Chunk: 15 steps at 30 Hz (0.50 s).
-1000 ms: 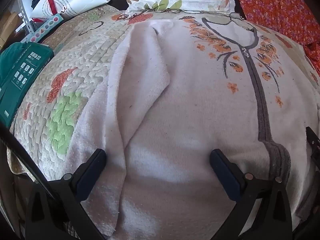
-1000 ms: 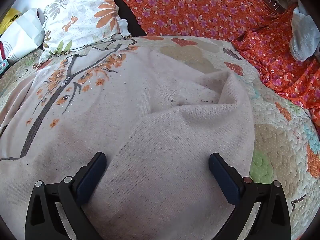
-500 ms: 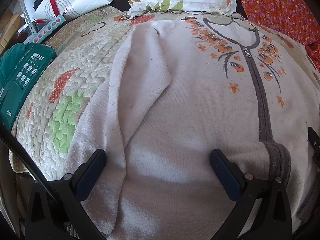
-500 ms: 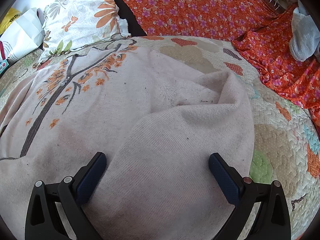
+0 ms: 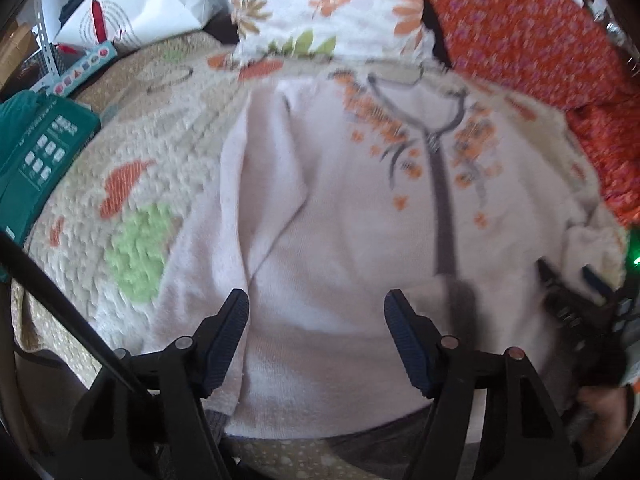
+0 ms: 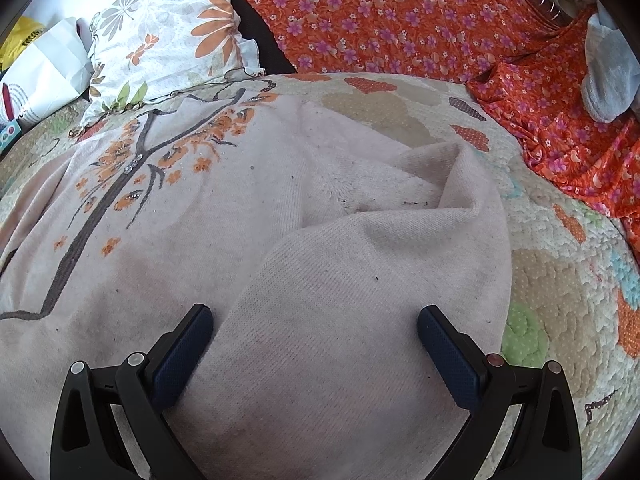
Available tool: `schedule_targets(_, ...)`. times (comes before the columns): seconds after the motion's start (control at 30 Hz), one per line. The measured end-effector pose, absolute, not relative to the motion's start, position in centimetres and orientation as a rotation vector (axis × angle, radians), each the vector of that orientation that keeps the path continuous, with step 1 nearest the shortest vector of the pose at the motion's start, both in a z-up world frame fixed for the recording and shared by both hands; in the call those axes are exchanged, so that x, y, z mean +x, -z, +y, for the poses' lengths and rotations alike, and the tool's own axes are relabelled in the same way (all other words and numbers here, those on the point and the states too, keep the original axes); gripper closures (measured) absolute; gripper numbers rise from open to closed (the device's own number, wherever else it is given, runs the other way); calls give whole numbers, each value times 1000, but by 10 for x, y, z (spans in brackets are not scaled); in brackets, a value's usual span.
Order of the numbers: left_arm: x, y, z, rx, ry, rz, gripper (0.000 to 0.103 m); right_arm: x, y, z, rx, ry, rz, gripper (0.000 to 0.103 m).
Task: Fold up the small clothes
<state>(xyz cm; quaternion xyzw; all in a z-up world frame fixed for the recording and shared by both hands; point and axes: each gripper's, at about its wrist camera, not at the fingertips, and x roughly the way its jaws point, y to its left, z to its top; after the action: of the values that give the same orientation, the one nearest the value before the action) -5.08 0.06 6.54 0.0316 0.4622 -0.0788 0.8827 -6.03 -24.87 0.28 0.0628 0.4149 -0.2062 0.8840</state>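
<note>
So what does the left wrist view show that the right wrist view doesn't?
Only the left wrist view: a green box beside the quilt, the folded-in left sleeve, and the right gripper. Only the right wrist view: the folded-in right sleeve and a grey garment on the orange fabric. Both: the pink sweater, the floral pillow, the quilt.

sweater (image 6: pixel 248 216) on quilt (image 6: pixel 560 280), pillow (image 6: pixel 172 36) behind

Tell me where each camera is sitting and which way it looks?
Left wrist: on the left gripper, looking down over the pink sweater; its own fingers, the right gripper and a hand show. Its jaws have just been closing, pinching nothing.
Right wrist: on the right gripper, looking down at the folded sleeve; only its fingers show.
Both share the sweater, floral pillow and orange cloth.
</note>
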Motion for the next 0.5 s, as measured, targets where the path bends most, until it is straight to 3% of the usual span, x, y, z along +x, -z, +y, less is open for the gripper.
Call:
schedule_targets(0.07,-45,-84,-3,67,188,932,33,-62,-7,-246,122,438,875,2)
schedule_targets(0.13,-37,-97,-6,69,220,924,33,-63,-22,-246,153,371,925,29)
schedule_targets(0.17,-29,-105,-7,61,240,920,32,-65,-34,-249,189,321,928,35)
schedule_targets(0.33,7,-116,-5,4,292,919,28,-59,-103,-296,258,308,808,28)
schedule_targets(0.5,47,-100,-8,-12,320,947,28,15,-73,-384,229,420,1011,28)
